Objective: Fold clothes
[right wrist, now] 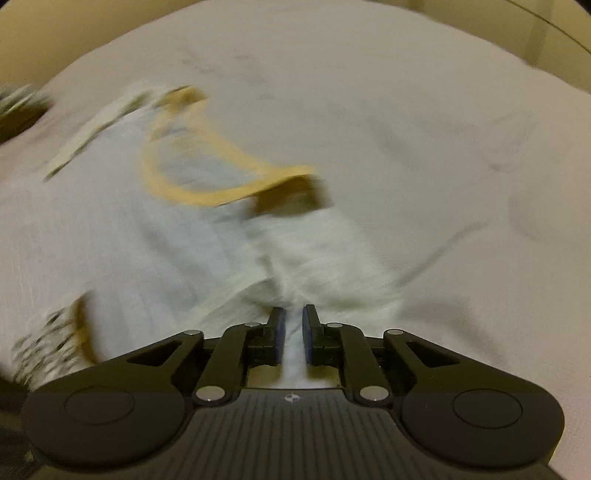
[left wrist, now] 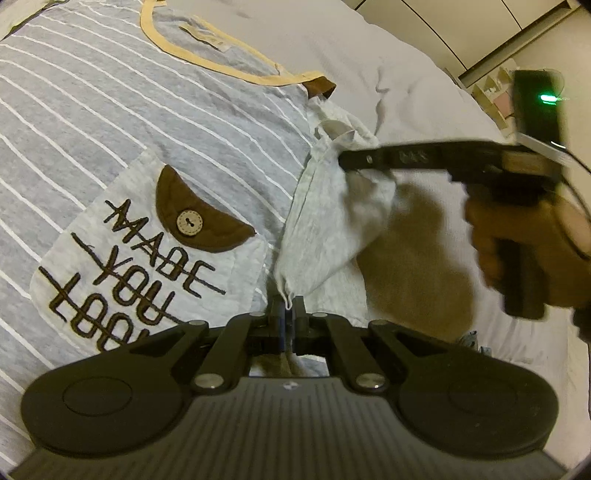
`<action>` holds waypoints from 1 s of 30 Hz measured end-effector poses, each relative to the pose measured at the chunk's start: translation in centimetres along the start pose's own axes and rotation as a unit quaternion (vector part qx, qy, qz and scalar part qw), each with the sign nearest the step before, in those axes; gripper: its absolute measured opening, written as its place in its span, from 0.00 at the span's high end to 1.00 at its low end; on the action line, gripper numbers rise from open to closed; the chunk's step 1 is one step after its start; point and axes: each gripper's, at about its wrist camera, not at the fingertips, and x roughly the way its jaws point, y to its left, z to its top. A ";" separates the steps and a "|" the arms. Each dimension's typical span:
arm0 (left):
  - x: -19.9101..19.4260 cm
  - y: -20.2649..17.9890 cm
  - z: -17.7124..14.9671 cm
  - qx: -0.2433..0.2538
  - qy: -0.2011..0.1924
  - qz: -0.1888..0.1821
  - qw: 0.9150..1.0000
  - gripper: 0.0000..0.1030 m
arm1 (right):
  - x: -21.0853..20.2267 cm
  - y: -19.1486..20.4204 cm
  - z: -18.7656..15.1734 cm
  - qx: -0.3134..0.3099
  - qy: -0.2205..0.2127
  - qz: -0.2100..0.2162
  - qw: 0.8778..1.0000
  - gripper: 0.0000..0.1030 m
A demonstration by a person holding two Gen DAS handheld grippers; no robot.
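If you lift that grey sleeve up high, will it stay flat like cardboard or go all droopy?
Probably droopy. The sleeve already sags and creases between the left gripper and the right gripper, so it looks soft, not stiff. It seems light too, since thin pinches hold it up. The striped T-shirt will likely drag along, as they're joined.

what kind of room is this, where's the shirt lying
Probably a bedroom: the striped t-shirt lies spread on a soft, wrinkled white bed sheet, and pale closet-like doors stand behind it. No other furniture shows clearly.
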 end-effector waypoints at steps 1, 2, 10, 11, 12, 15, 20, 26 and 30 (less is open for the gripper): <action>-0.4 0.1 0.0 0.004 -0.001 0.003 1.000 0.99 | -0.5 -0.5 0.1 0.015 -0.011 -0.007 1.000 0.86; -0.8 0.1 -0.1 0.007 -0.003 0.006 1.000 0.99 | -1.4 -0.6 0.2 0.022 -0.025 -0.010 0.999 0.85; -5.1 1.0 -1.8 0.040 -0.008 0.040 0.998 0.99 | -7.0 3.6 -5.1 0.029 -0.033 0.048 0.998 0.84; -5.6 1.2 -2.0 0.043 -0.008 0.045 0.998 0.99 | -6.9 4.5 -6.0 0.028 -0.019 0.059 0.998 0.84; -6.1 1.3 -2.2 0.047 -0.008 0.050 0.998 0.99 | -6.3 5.5 -7.1 0.025 0.001 0.072 0.997 0.84; -8.4 1.6 -2.9 0.061 -0.009 0.073 0.995 0.99 | -5.0 8.4 -10.1 0.020 0.053 0.096 0.994 0.74; -12.8 1.8 -4.1 0.098 -0.011 0.115 0.989 0.96 | -9.6 10.9 -12.5 0.053 0.043 0.120 0.990 0.73; -18.5 1.3 -7.0 0.178 -0.007 0.179 0.968 0.74 | -13.6 14.7 -14.8 0.038 0.042 0.126 0.990 0.64; -22.5 1.8 -8.4 0.190 -0.013 0.202 0.961 0.61 | -16.6 16.2 -16.9 0.027 0.054 0.117 0.991 0.61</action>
